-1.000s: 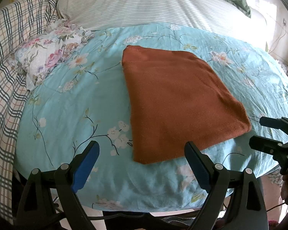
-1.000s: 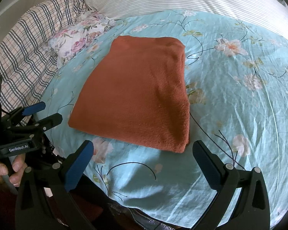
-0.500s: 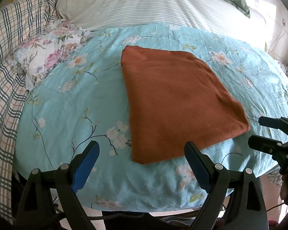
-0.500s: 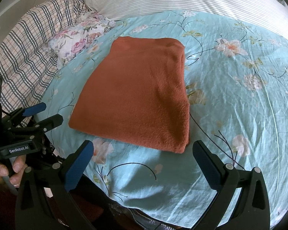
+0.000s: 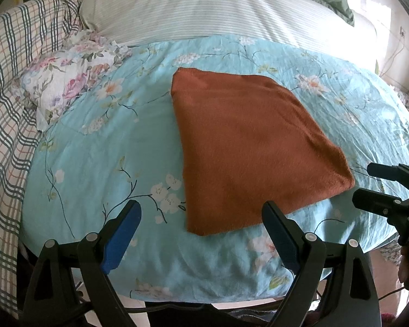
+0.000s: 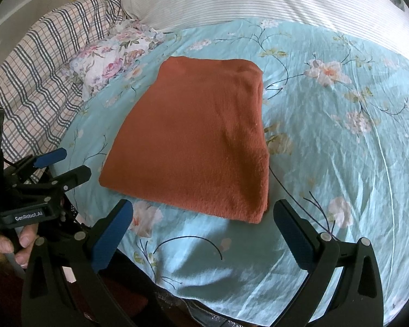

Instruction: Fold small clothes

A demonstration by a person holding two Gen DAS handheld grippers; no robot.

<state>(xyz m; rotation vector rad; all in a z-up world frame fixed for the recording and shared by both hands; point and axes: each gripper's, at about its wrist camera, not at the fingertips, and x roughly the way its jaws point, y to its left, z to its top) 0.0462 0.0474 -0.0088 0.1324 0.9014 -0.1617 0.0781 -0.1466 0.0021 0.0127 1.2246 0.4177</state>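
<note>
A rust-orange knit garment (image 5: 248, 147) lies folded into a flat rectangle on the light blue floral bedsheet (image 5: 101, 152); it also shows in the right wrist view (image 6: 193, 141). My left gripper (image 5: 201, 218) is open and empty, hovering just short of the garment's near edge. My right gripper (image 6: 201, 218) is open and empty, also just short of the near edge. Each gripper shows in the other's view: the right one (image 5: 368, 184) at the garment's right corner, the left one (image 6: 68, 163) at its left corner.
A small floral cloth (image 5: 68, 73) lies bunched at the left of the sheet. A plaid blanket (image 5: 8, 103) covers the left side. A striped white pillow (image 5: 218, 8) lies behind the sheet. The bed's near edge (image 5: 204, 294) is right below the grippers.
Almost nothing differs; the views shift very slightly and both grippers stay open at the garment's near edge.
</note>
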